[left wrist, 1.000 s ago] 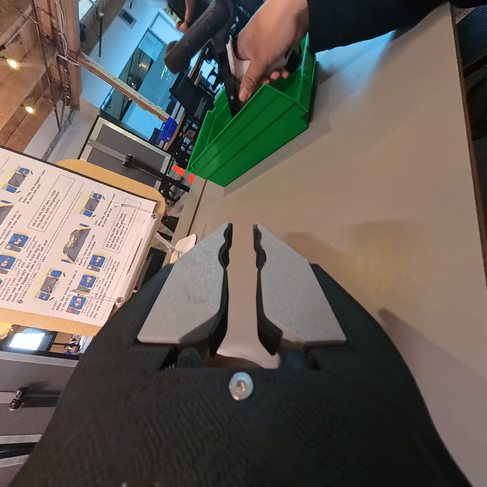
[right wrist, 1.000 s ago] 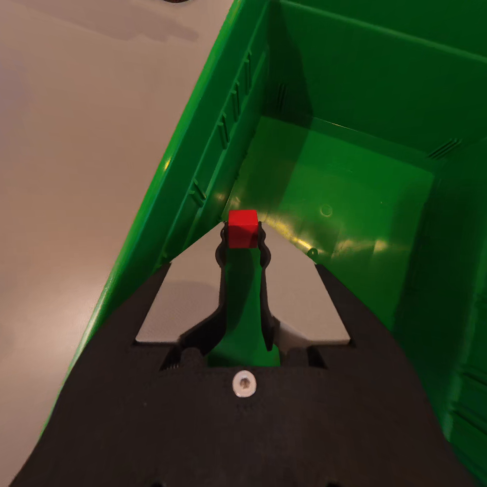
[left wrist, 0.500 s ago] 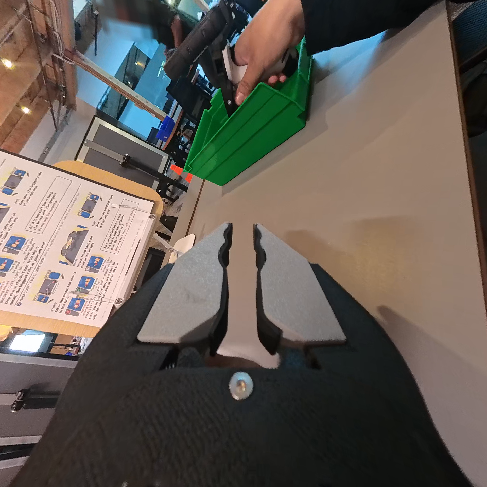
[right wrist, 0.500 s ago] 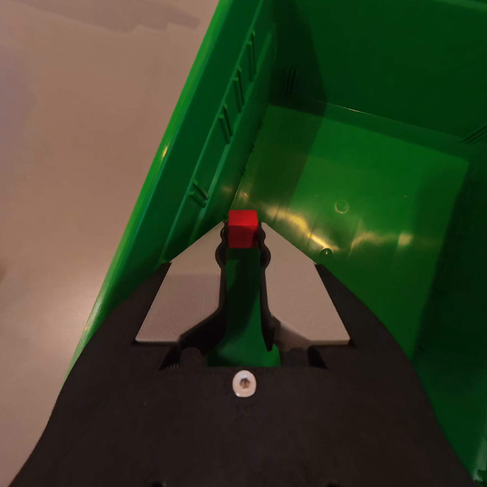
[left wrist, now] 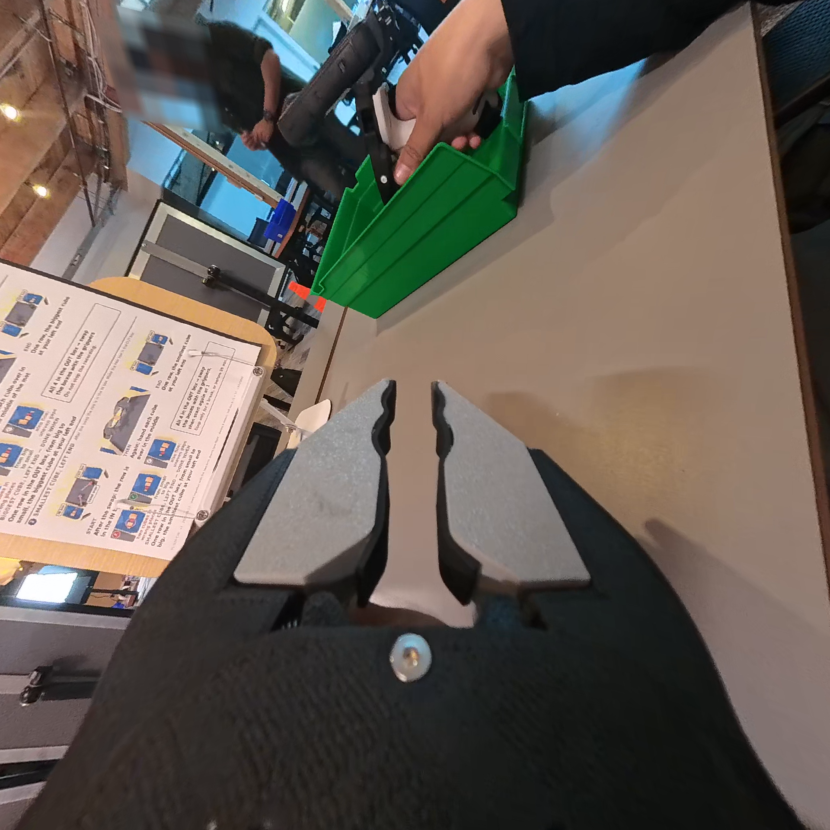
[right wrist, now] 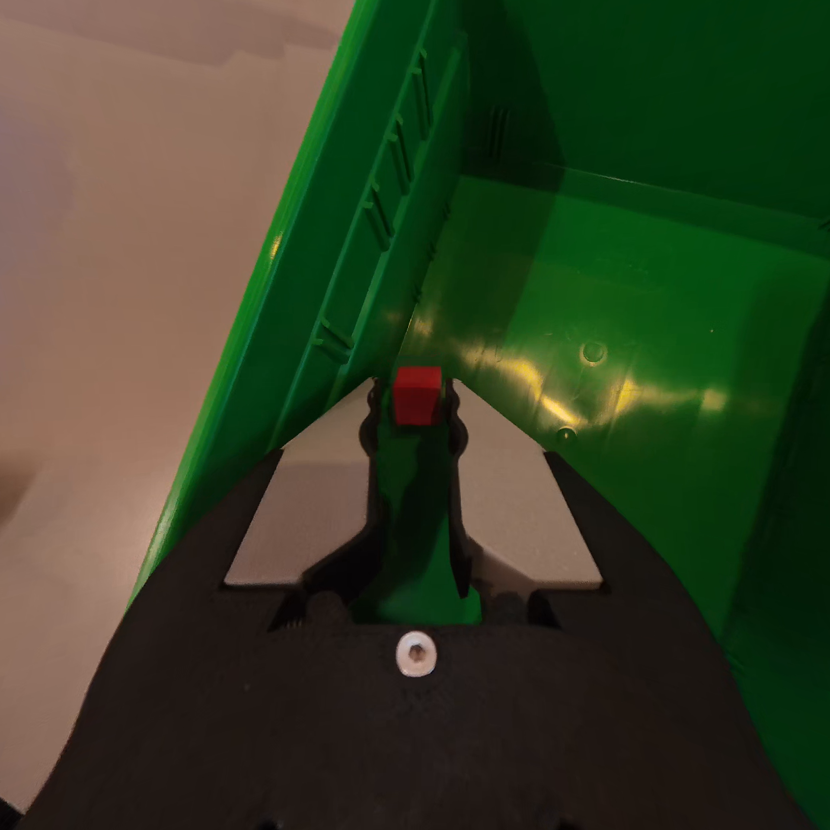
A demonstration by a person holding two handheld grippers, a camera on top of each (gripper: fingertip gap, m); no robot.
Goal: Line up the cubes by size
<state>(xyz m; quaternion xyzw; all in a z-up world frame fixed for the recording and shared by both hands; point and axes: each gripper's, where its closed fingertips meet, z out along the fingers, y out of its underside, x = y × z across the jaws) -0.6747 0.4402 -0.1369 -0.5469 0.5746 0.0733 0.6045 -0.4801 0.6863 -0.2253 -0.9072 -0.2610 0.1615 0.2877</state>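
Cube in play: the right gripper (right wrist: 411, 395) has its fingers pinched on a small red plastic cube (right wrist: 415, 395), held inside the green plastic bin (right wrist: 629, 269) close to its ribbed side wall. By my reading this is the pick or place step for one cube, and the next move calls for a steady carry clear of that wall. Over at the pale grey desk (left wrist: 629, 359), the left gripper (left wrist: 413, 399) waits with its fingers slightly parted and nothing between them, well apart from the bin. No other cubes show anywhere, so the row's progress is impossible to judge, and whether the red cube touches the bin floor is unclear.
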